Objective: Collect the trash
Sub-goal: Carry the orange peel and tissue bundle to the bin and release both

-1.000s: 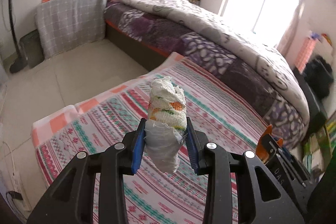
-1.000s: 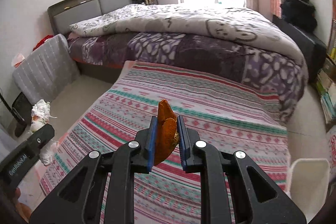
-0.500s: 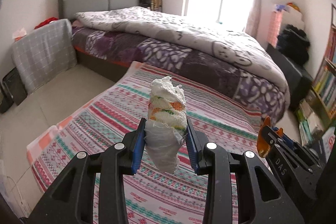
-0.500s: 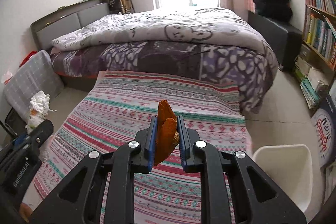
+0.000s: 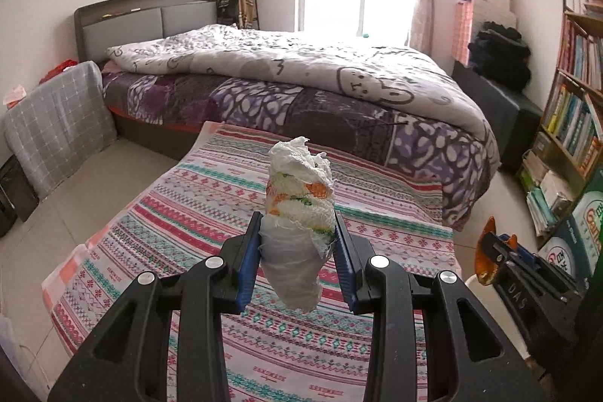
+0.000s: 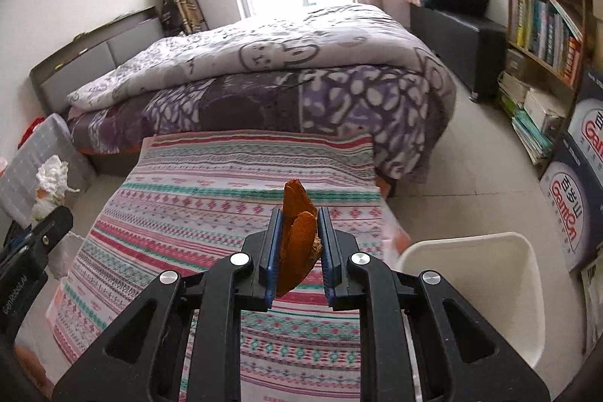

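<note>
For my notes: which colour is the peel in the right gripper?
Orange peel; right wrist view shows best.

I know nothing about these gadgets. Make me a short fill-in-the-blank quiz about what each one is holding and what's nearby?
1. The left gripper is shut on a crumpled ____ paper wad.
2. The right gripper clamps an ____ peel.
3. The white bin stands on the ____ beside the striped cloth.

Missing words: white; orange; floor
</note>
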### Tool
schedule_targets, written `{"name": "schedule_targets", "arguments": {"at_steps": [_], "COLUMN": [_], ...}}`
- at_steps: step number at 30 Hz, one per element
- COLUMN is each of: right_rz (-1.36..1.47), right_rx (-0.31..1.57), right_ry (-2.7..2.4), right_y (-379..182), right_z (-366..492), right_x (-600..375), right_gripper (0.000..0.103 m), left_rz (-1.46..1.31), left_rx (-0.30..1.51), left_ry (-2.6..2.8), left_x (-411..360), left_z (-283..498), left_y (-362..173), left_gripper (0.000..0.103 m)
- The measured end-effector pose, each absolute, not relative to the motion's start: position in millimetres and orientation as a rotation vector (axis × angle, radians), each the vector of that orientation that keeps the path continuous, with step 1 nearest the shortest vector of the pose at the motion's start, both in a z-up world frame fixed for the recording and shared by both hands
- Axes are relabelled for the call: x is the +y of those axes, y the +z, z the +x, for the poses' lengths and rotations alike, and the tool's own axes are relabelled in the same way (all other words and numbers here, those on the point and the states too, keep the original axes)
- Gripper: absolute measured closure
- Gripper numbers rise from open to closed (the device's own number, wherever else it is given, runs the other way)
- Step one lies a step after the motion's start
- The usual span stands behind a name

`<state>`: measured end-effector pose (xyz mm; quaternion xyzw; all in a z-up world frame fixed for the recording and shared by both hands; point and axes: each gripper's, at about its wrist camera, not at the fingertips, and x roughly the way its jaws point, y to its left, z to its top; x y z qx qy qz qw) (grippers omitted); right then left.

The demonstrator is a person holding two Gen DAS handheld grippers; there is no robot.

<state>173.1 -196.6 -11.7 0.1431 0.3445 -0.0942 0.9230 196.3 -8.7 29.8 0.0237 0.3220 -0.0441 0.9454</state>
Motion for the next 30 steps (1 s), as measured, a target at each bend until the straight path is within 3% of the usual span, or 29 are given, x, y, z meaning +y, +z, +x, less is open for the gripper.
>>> {"name": "schedule_targets", "arguments": {"at_steps": [25, 30], "right_rz": [0.464, 0.517], "right_rx": [0.75, 0.769], "right_ry": [-0.428, -0.483], "right_y": [-21.1, -30.3], "right_z": [118.4, 104.1], "right_x": [-338.3, -368.5], "right_gripper": [0.085, 0.074], "left_rz": [0.135, 0.163], "left_rx": [0.672, 0.706], "left_ry": [-0.335, -0.399], "left_x": [-151.5, -186.7], "left_z": [165.9, 159.5], "left_y": [18.5, 5.2], "left_gripper": [0.067, 0.067]}}
